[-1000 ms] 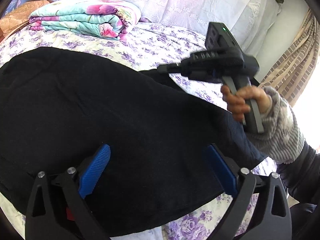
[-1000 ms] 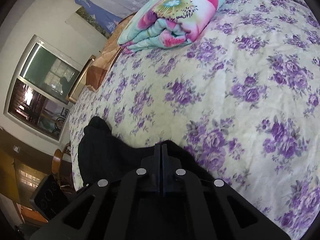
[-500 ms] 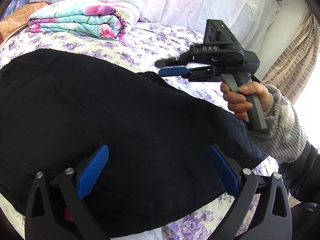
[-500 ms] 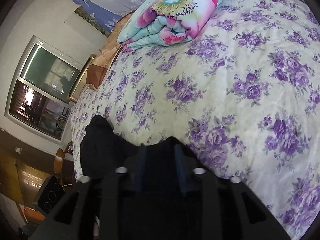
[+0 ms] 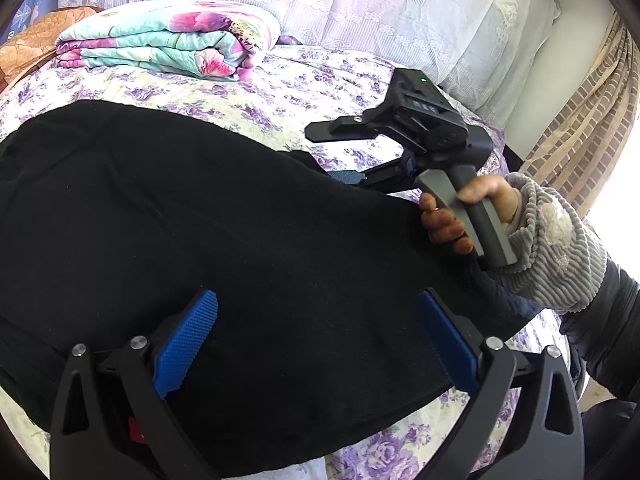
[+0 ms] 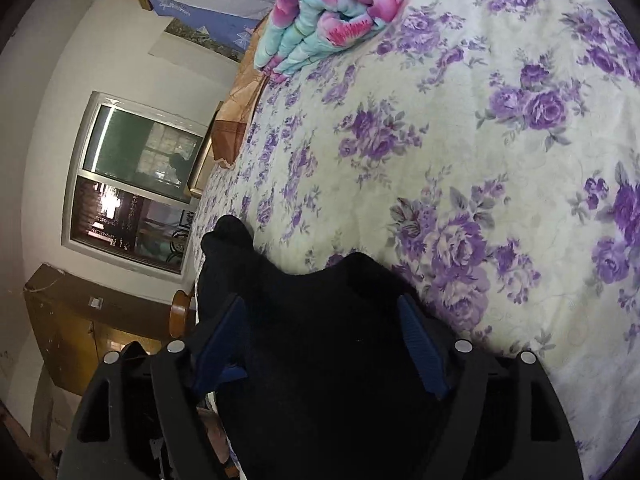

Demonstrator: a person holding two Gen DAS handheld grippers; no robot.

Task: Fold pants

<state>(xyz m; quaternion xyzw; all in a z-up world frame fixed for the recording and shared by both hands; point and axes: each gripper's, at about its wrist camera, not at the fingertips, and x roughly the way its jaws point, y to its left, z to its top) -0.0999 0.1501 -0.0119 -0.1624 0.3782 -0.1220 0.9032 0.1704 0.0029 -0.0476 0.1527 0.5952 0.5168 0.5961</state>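
Both grippers gape wide, gripping nothing: the left gripper (image 5: 316, 344) low in frame over the black pants (image 5: 200, 220) (flat on the bedspread (image 6: 460, 140)), right gripper (image 6: 324, 344) at their edge.

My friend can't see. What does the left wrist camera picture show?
Black pants lie spread across a bed with a purple-flowered sheet, under the open left gripper. A hand in a gray sleeve holds the right gripper, open at the pants' far edge. A folded floral quilt sits behind.
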